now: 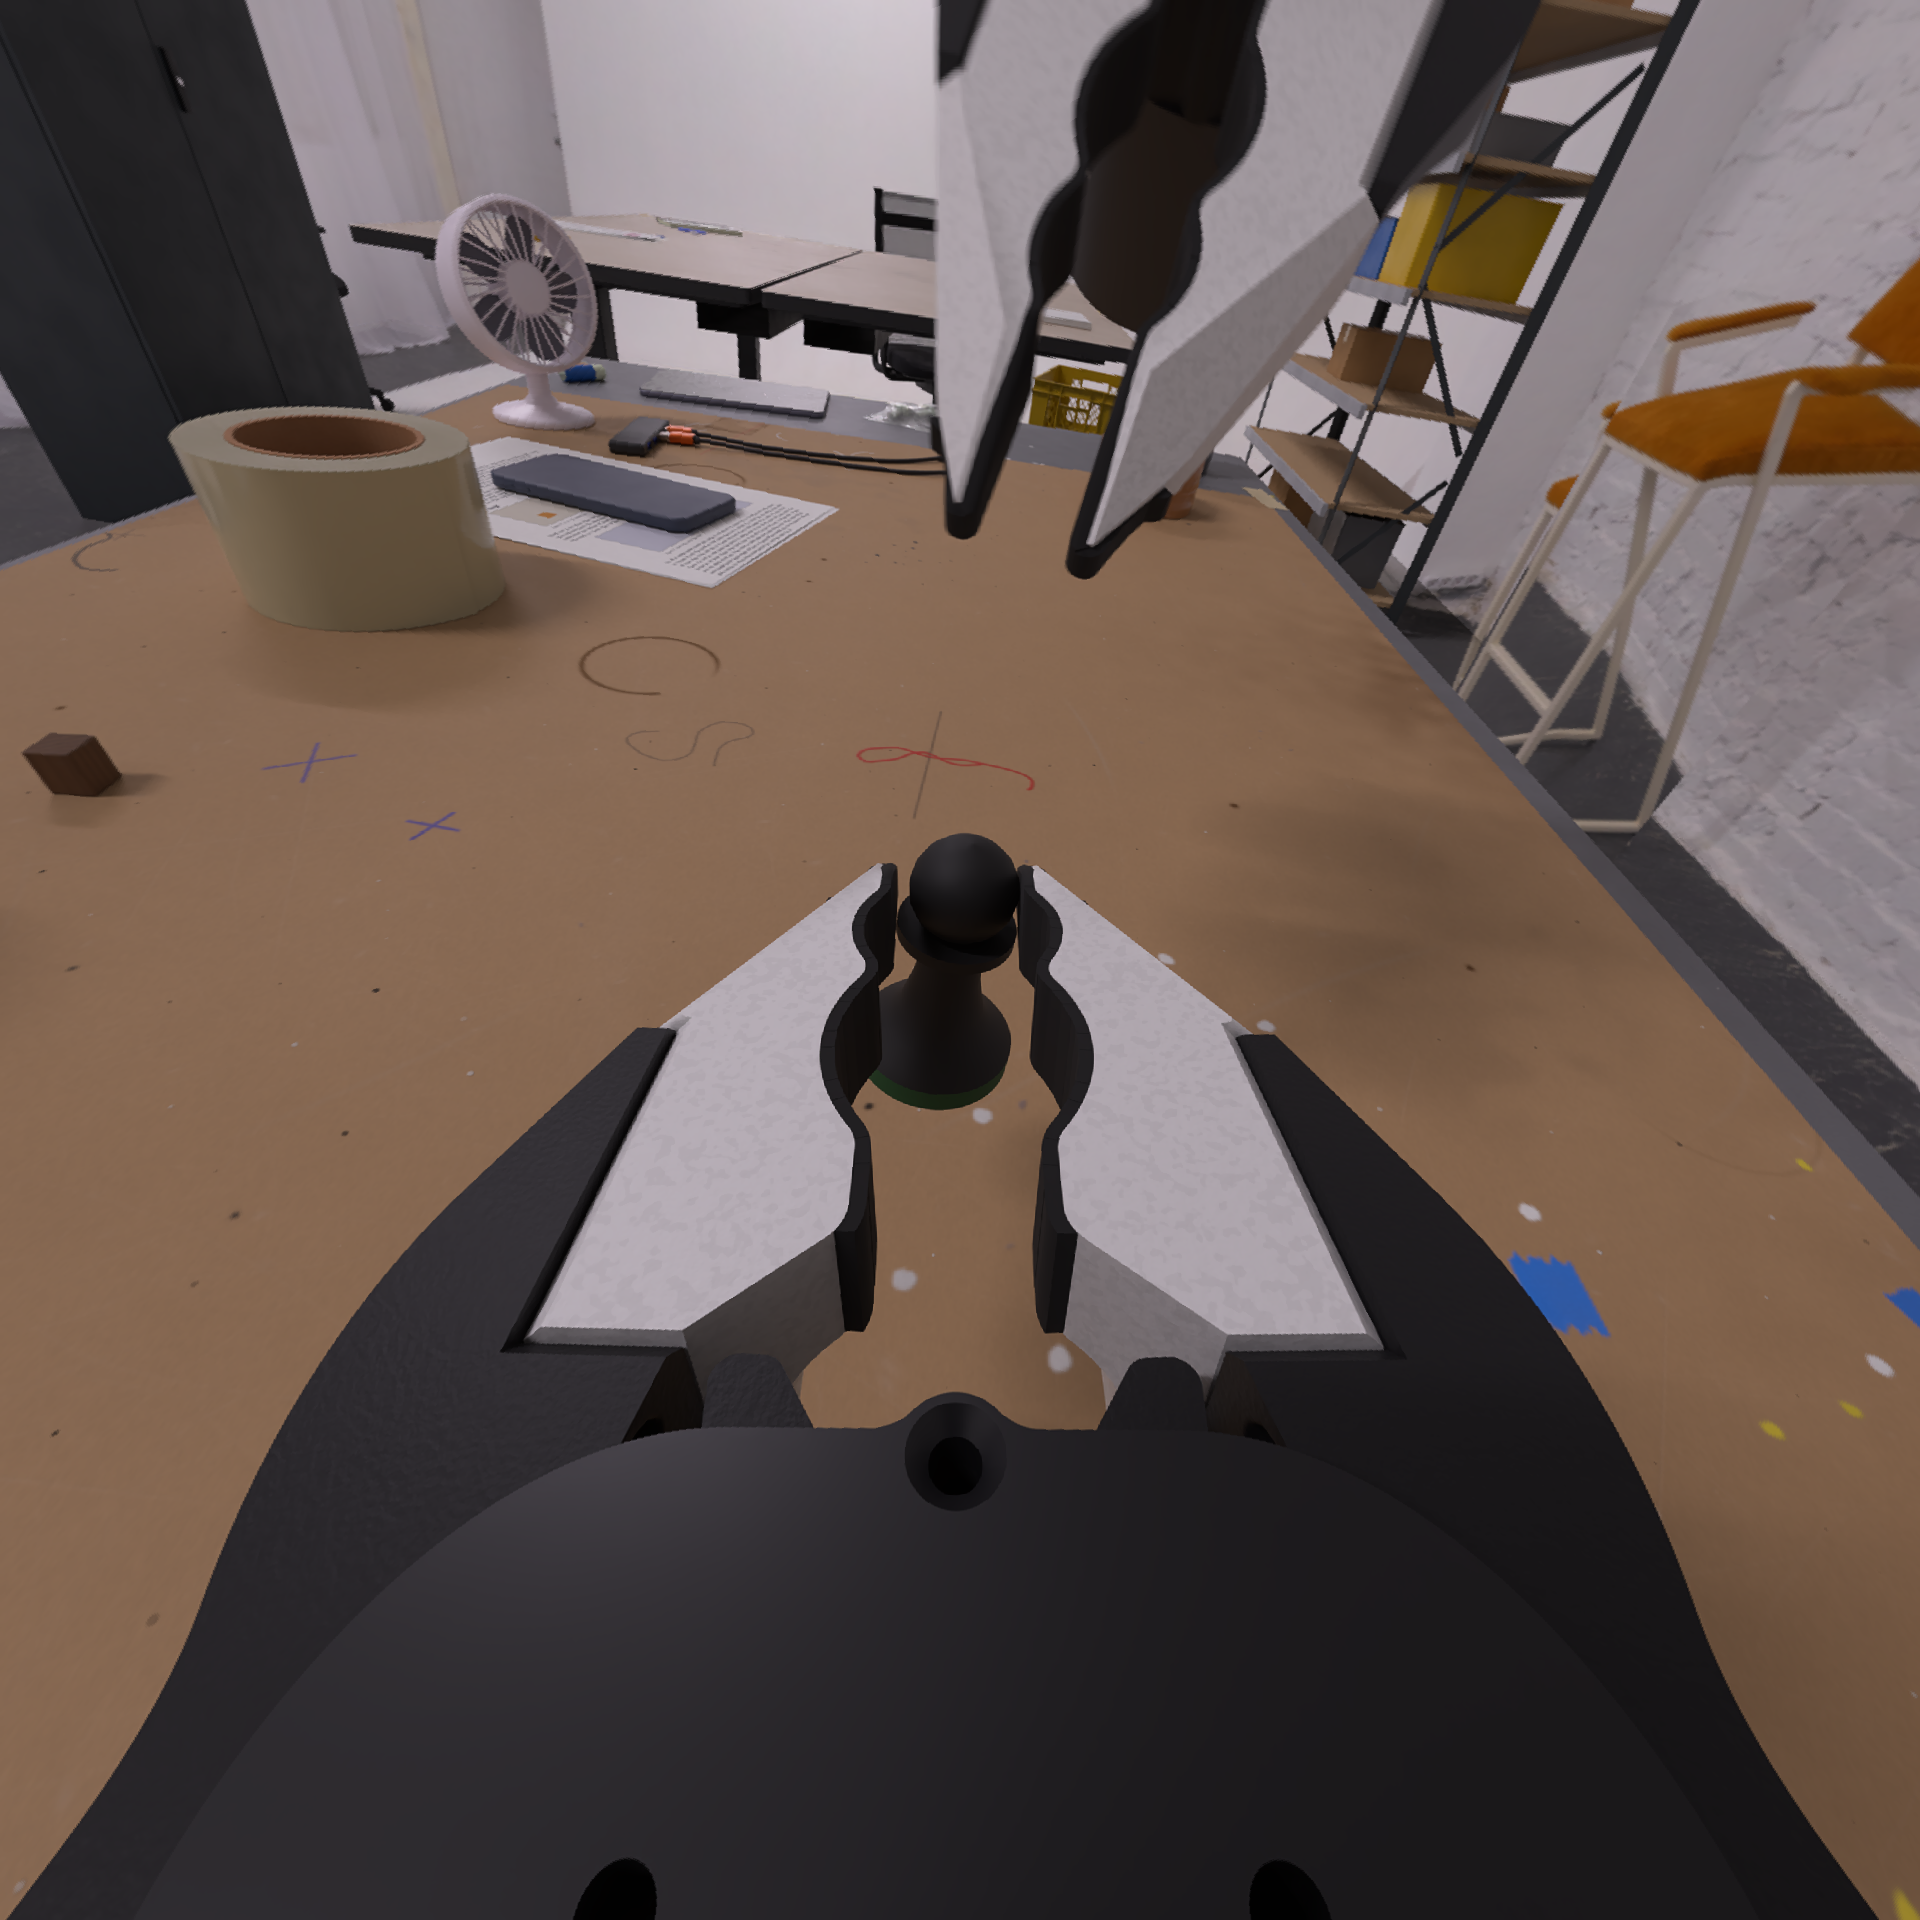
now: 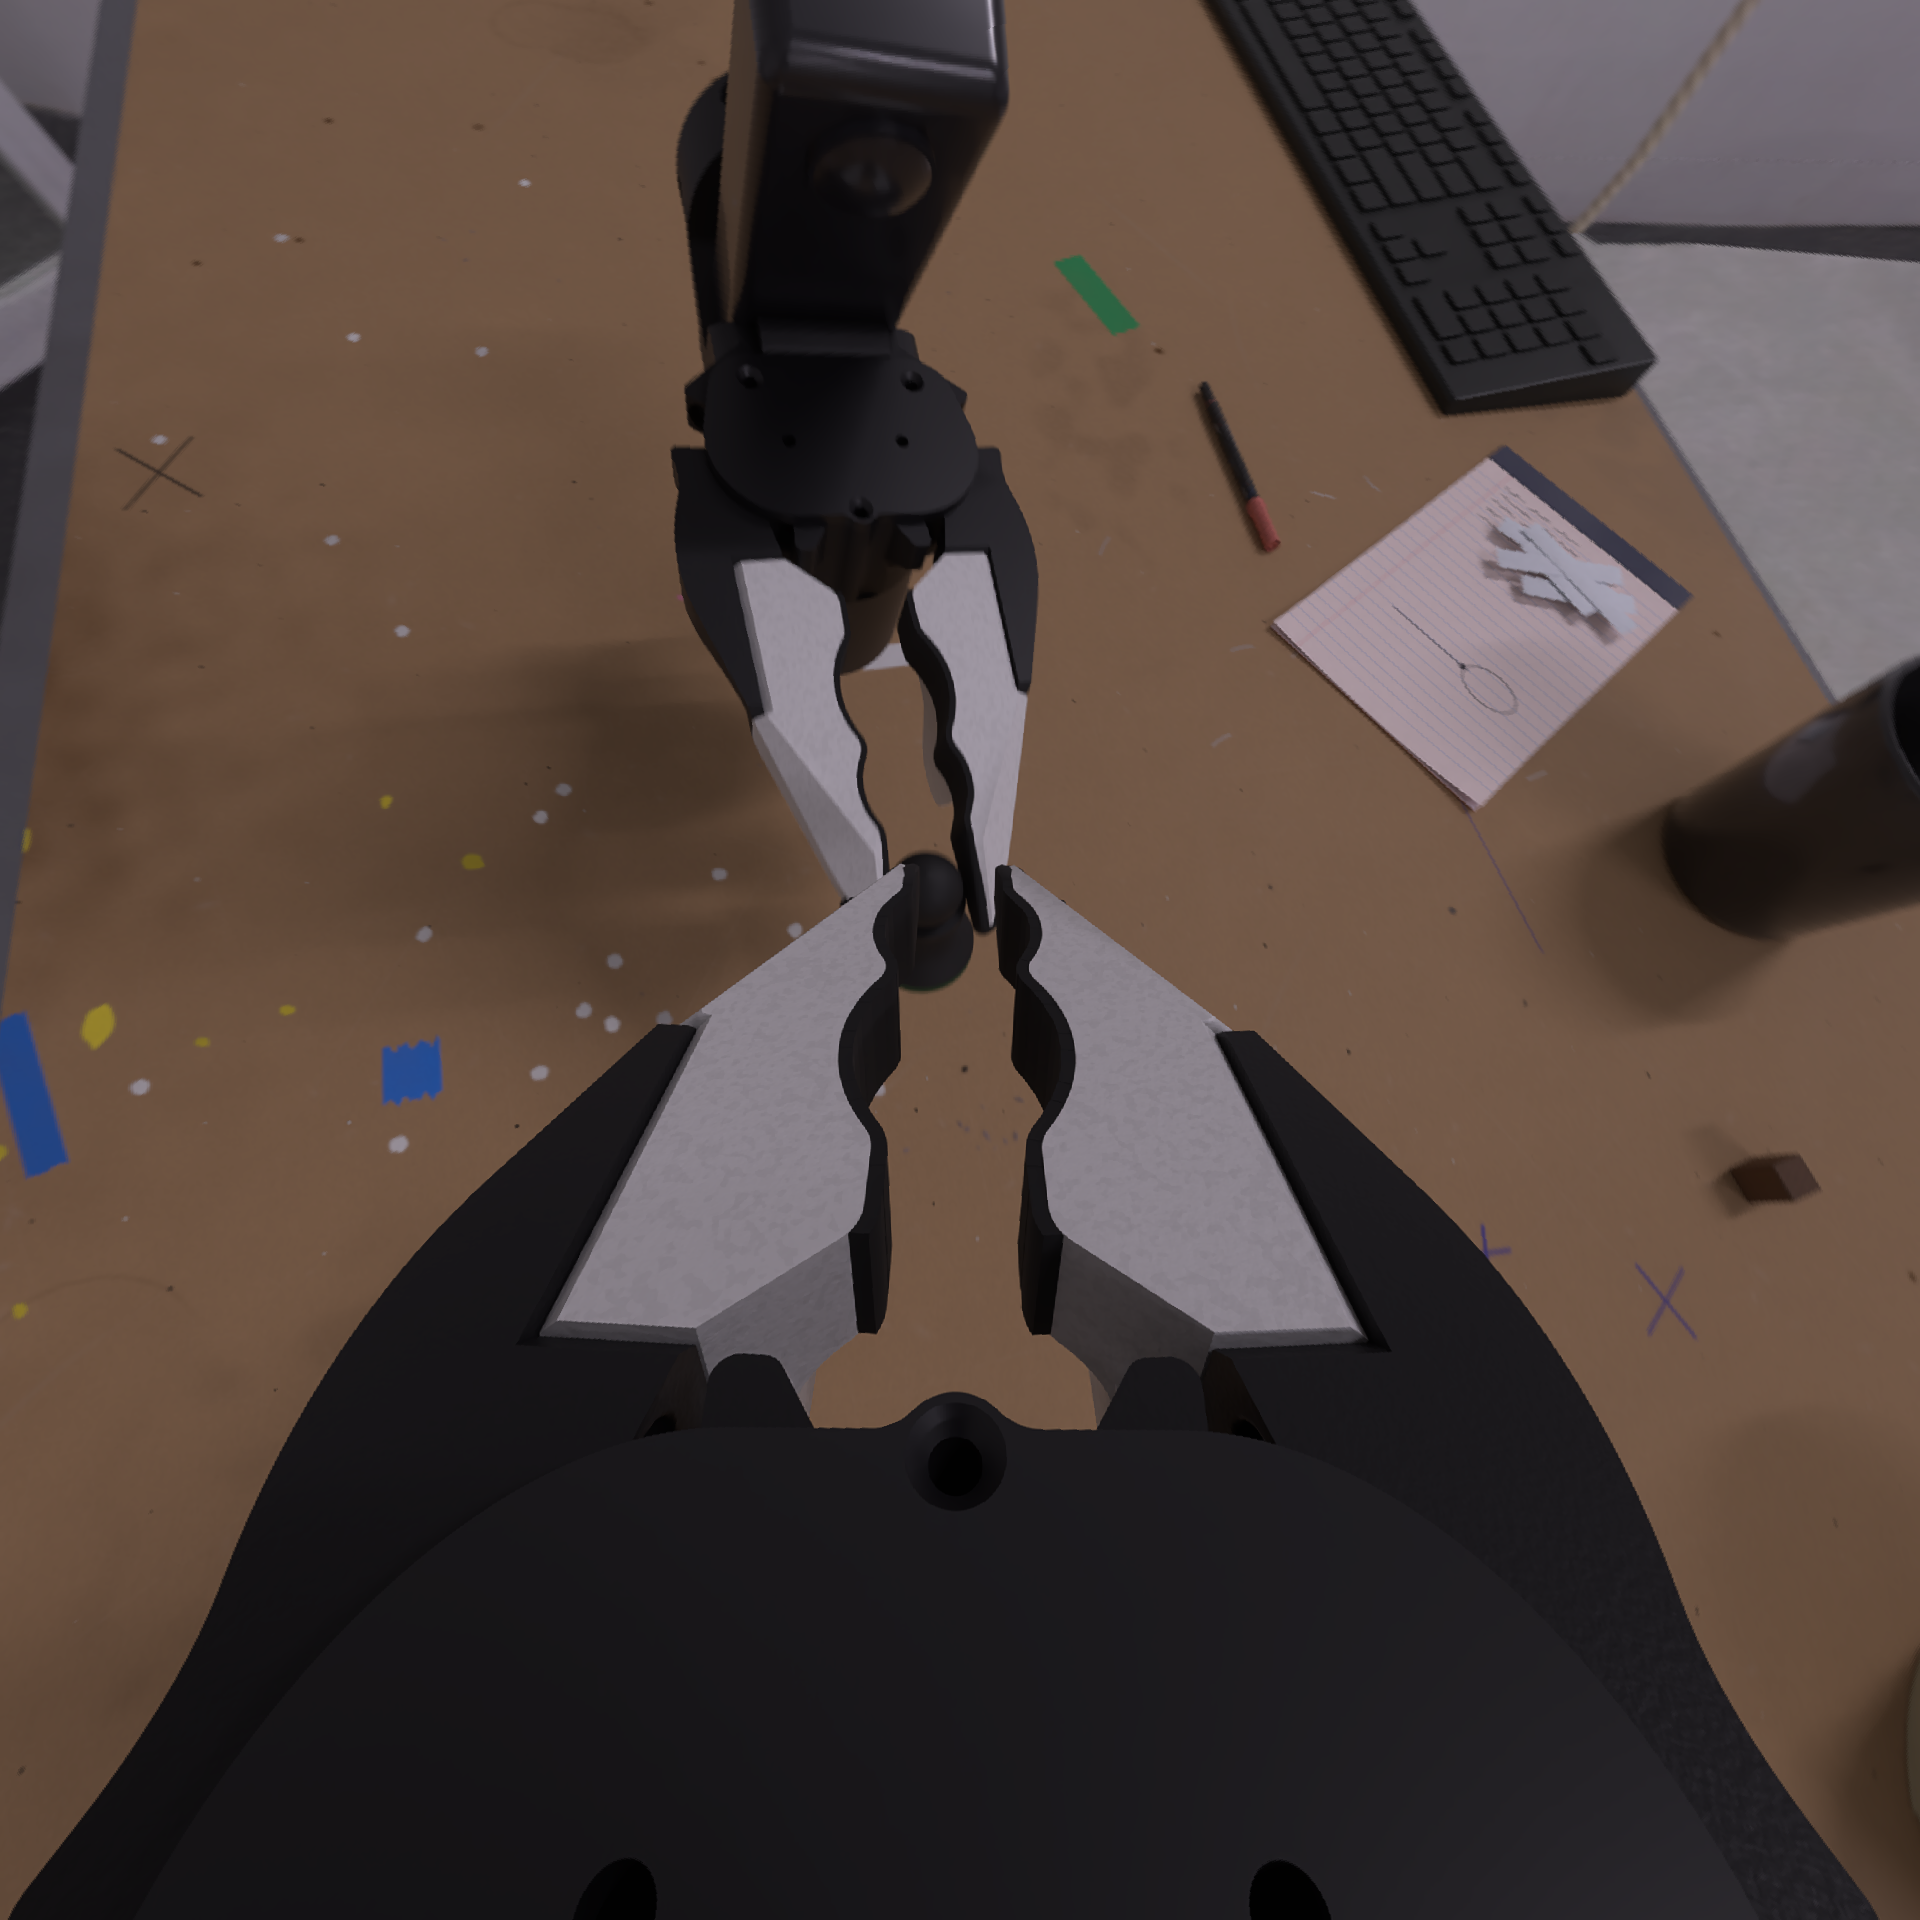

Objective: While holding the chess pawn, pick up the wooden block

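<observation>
A black chess pawn (image 1: 961, 894) stands upright between the fingertips of my left gripper (image 1: 956, 883), which is shut on its round head. I cannot tell whether its green-felted base touches the table. In the right wrist view I look down on the left gripper (image 2: 928, 891) and the pawn (image 2: 933, 940). My right gripper (image 2: 948, 883) is empty, its jaws a little apart. It hangs above and beyond the pawn, fingers pointing down (image 1: 1021, 549). The wooden block (image 1: 71, 764), a small dark brown cube, lies alone on the brown table, far left of the left gripper (image 2: 1771, 1179).
A tape roll (image 1: 332, 520), a white fan (image 1: 520, 301) and a grey slab on paper (image 1: 613, 491) stand at the far left. A keyboard (image 2: 1434, 197), pen (image 2: 1236, 468), notepad (image 2: 1475, 623) and dark cup (image 2: 1797, 810) lie beyond. The table edge (image 1: 1558, 790) runs along the right, with orange chairs (image 1: 1766, 416).
</observation>
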Controlling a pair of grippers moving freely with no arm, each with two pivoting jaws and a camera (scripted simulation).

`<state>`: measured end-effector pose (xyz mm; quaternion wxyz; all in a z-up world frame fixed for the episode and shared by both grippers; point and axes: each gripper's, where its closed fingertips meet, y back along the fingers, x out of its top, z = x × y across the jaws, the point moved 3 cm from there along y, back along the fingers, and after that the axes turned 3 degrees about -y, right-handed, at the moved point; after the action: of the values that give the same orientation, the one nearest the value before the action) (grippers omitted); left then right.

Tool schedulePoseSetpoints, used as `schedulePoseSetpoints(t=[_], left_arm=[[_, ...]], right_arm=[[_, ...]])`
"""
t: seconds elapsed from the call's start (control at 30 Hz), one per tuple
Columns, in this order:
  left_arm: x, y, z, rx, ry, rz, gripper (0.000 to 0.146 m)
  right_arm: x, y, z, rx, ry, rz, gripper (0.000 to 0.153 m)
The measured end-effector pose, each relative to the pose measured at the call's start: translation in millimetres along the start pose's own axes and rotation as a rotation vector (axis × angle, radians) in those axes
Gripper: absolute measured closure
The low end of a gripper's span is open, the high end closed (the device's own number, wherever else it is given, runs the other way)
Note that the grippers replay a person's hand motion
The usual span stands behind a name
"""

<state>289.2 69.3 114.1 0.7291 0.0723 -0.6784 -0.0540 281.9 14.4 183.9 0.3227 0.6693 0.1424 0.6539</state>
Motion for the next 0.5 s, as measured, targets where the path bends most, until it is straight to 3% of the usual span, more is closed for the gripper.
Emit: schedulePoseSetpoints(t=[0.5], left_arm=[[-1,-4,7,-0.003,-0.067,-0.046,0.123]], right_arm=[[5,-34,-3,0.151,-0.004,-0.116,0.139]])
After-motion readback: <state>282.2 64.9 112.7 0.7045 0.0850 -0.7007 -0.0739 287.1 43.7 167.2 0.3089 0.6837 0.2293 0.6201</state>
